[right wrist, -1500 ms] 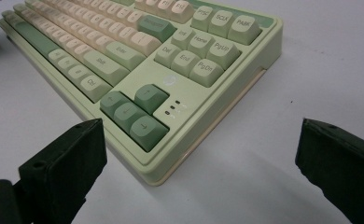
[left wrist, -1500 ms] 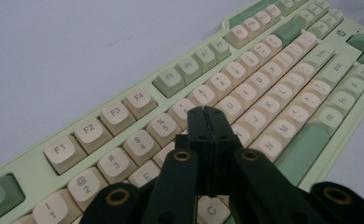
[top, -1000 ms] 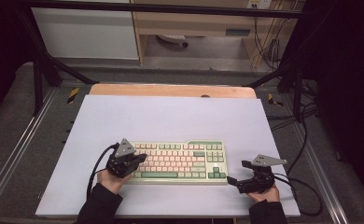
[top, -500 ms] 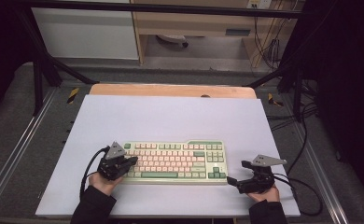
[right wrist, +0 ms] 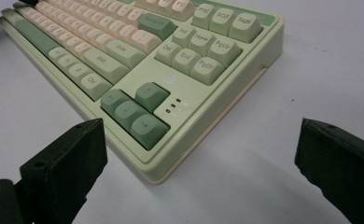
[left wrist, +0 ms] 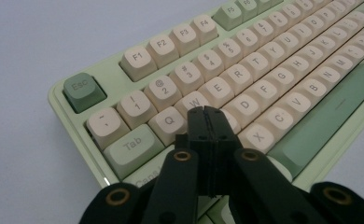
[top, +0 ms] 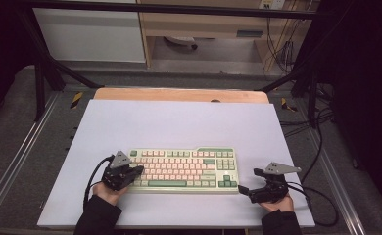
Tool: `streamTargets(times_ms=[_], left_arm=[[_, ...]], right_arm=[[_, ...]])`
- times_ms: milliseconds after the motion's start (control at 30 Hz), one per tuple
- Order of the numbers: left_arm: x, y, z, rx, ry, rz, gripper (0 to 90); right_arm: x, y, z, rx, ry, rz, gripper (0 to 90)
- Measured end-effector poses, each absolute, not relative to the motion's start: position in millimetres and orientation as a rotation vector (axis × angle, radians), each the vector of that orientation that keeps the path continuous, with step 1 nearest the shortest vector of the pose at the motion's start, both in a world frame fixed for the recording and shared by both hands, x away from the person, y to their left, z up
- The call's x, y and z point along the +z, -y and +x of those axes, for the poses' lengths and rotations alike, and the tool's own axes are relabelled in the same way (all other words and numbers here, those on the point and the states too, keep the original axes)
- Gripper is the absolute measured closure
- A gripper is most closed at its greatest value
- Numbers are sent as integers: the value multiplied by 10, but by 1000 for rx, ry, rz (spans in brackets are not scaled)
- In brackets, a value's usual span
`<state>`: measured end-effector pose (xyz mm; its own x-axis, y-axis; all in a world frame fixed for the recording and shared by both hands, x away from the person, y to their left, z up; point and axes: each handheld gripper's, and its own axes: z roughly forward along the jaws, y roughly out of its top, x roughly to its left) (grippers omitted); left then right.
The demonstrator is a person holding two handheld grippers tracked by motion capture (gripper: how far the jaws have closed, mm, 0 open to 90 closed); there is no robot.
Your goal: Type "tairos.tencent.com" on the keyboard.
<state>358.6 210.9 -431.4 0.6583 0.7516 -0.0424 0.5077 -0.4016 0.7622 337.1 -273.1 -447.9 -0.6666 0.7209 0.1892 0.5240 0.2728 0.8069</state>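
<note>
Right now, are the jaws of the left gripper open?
No, in the left gripper view the left gripper has its two black jaws pressed together, tips over the keyboard near the W key.
</note>
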Motion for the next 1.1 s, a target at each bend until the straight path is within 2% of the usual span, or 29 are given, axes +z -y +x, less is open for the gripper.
streamTargets(times_ms=[300, 533, 933, 1067, 1100], left_arm=[[-4279, -2121, 3532, 394, -953, 2074, 900], [-4258, -2142, 3506, 395, -940, 2062, 900], [-4234, -2198, 3485, 379, -936, 2038, 900], [-4235, -2197, 3485, 381, -932, 2042, 899], [-4237, -2197, 3486, 381, -932, 2043, 899]], right_arm=[[-4436, 2731, 3362, 1353, -2315, 1160, 42], [-4317, 2641, 3341, 1373, -2320, 1107, 86], [-4175, 2324, 3341, 1389, -2378, 1036, 299], [-4125, 2197, 3352, 1413, -2410, 1024, 432], [-4125, 2197, 3352, 1413, -2410, 1024, 432]])
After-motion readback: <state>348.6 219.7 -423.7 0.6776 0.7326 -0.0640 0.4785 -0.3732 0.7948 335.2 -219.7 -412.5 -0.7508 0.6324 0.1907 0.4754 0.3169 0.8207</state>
